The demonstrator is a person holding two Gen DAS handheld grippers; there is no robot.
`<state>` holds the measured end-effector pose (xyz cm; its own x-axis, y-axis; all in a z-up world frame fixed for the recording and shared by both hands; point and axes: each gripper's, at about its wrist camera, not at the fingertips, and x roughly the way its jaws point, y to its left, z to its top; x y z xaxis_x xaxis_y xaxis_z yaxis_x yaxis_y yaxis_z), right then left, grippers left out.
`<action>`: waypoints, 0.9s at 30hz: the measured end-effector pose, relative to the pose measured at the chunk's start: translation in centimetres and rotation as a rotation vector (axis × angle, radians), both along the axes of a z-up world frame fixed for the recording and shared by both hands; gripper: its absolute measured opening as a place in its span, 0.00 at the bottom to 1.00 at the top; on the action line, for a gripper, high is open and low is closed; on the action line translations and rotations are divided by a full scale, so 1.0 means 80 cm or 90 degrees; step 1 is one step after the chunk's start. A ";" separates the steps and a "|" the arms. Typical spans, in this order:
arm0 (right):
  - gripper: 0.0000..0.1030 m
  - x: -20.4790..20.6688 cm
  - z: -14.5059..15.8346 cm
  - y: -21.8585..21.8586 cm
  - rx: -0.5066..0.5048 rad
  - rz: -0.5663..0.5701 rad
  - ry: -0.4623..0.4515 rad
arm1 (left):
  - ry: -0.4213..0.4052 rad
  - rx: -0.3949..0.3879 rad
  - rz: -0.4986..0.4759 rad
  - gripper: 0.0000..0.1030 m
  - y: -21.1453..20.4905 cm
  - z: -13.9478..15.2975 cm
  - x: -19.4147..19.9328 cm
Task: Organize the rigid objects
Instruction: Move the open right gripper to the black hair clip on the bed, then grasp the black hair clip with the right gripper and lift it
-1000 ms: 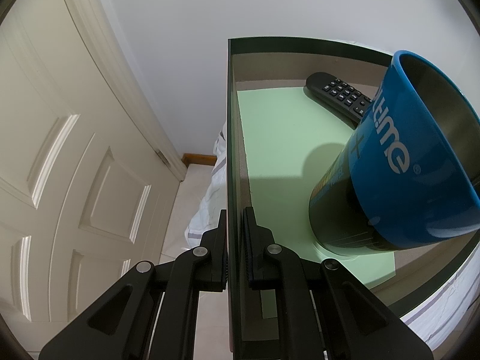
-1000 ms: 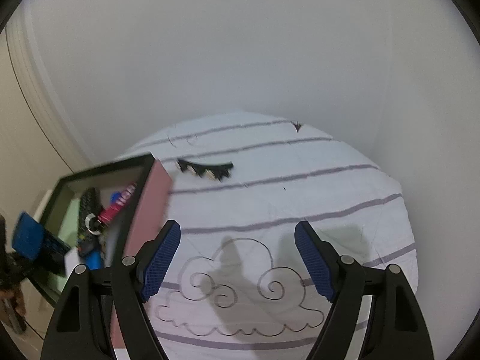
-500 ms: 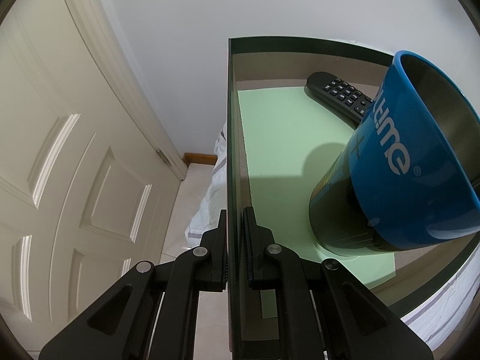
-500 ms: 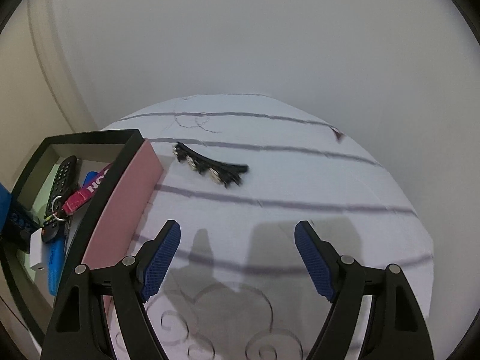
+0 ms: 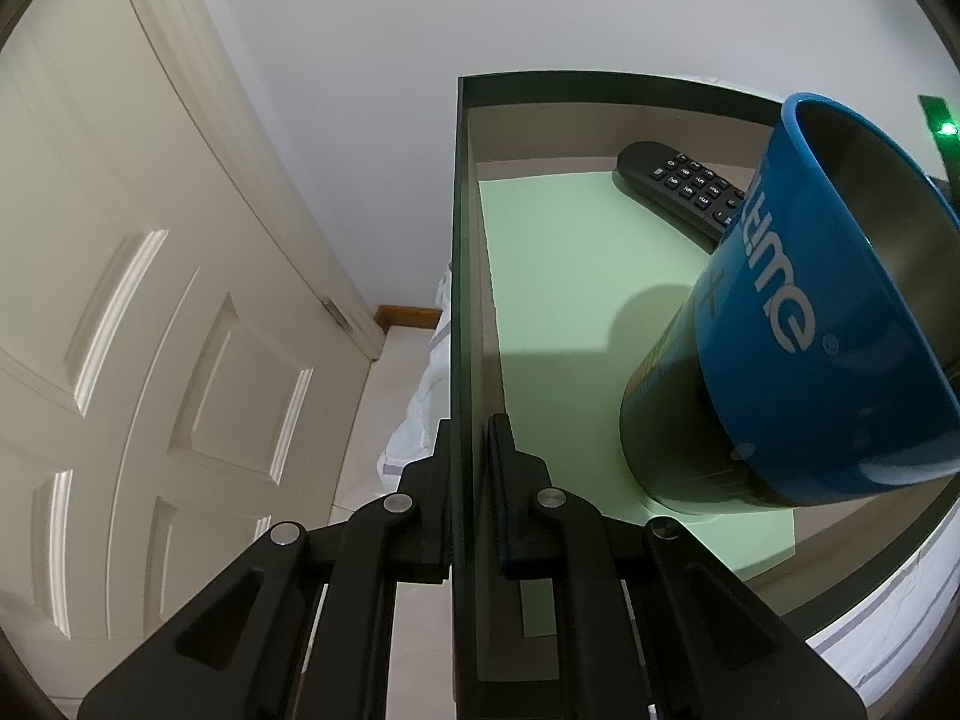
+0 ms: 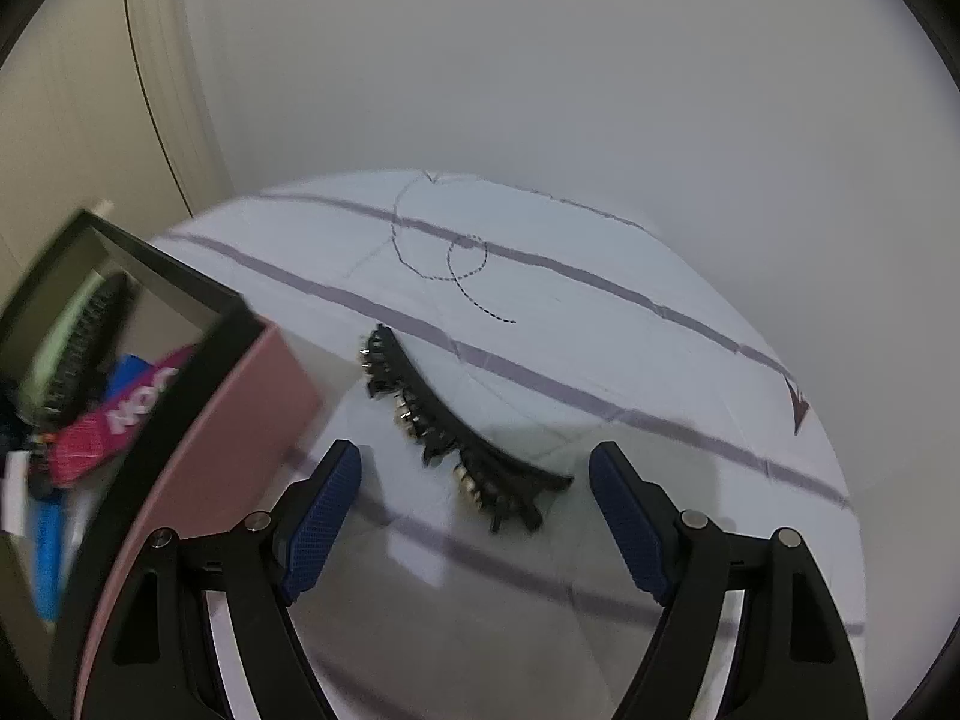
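Nearby, box (image 6: 240, 420) wall crowds hair clip (image 6: 456, 432); right tongs (image 6: 474, 516) agape.

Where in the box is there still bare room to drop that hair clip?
The green floor of the box is bare along the wall the left gripper clamps, bordered by the remote at the far end and the blue mug alongside. The opposite side is crowded with the pink lanyard and other items. The hair clip lies on the bedsheet.

Soft, even indoor light with dim corners. The blue mug (image 5: 828, 324) throws a shadow on the green liner (image 5: 558, 276), while the box (image 6: 198, 396) smears with motion blur. Fisheye bending curves the door (image 5: 150, 300).
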<state>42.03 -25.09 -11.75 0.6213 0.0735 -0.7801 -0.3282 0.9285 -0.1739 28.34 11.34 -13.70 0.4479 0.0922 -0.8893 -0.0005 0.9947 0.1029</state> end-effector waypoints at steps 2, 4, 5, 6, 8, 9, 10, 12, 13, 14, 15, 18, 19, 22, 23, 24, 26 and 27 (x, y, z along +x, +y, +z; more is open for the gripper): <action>0.78 0.006 -0.003 0.003 -0.003 0.006 -0.003 | 0.000 0.001 -0.001 0.07 -0.001 0.000 0.000; 0.78 0.011 -0.001 0.005 -0.002 0.011 -0.007 | 0.001 0.003 -0.001 0.07 -0.002 0.000 0.001; 0.78 0.012 -0.001 0.010 -0.012 0.010 -0.011 | 0.001 0.004 -0.001 0.07 -0.002 0.000 0.000; 0.78 0.013 0.000 0.011 -0.021 0.011 -0.015 | 0.001 0.005 0.000 0.08 -0.003 0.000 0.001; 0.78 0.016 0.001 0.013 -0.026 0.014 -0.017 | 0.000 0.007 0.000 0.08 -0.005 0.000 0.000; 0.78 0.017 0.001 0.014 -0.030 0.015 -0.018 | 0.000 0.008 0.001 0.08 -0.005 0.000 -0.001; 0.78 0.018 0.001 0.014 -0.028 0.015 -0.016 | 0.001 0.008 0.001 0.08 -0.006 0.001 0.000; 0.78 0.020 -0.001 0.014 -0.024 0.019 -0.014 | 0.001 0.010 0.001 0.08 -0.009 0.003 0.000; 0.78 0.019 -0.001 0.013 -0.018 0.020 -0.014 | 0.002 0.011 0.002 0.08 -0.009 0.003 0.001; 0.77 0.019 -0.001 0.012 -0.012 0.018 -0.012 | 0.002 0.012 0.002 0.08 -0.009 0.002 0.002; 0.77 0.019 -0.001 0.011 -0.006 0.013 -0.009 | 0.002 0.013 0.002 0.08 -0.009 0.002 0.002; 0.64 0.029 -0.002 0.015 0.006 0.010 -0.007 | 0.002 0.012 0.002 0.08 -0.010 0.002 0.002; 0.60 0.027 -0.001 0.017 0.007 0.008 -0.008 | 0.002 0.011 0.002 0.08 -0.010 0.002 0.002; 0.41 0.024 -0.003 0.021 0.010 -0.004 -0.002 | 0.003 0.012 0.003 0.08 -0.012 0.003 0.002; 0.36 0.022 -0.001 0.023 0.011 -0.012 0.001 | 0.003 0.012 0.004 0.08 -0.012 0.003 0.002; 0.34 0.021 -0.001 0.024 0.010 -0.020 0.003 | 0.003 0.012 0.004 0.08 -0.011 0.003 0.002; 0.30 0.017 0.000 0.026 0.015 -0.036 0.009 | 0.003 0.011 0.004 0.08 -0.011 0.003 0.002; 0.29 0.013 0.000 0.025 0.022 -0.047 0.009 | 0.003 0.010 0.004 0.08 -0.011 0.003 0.002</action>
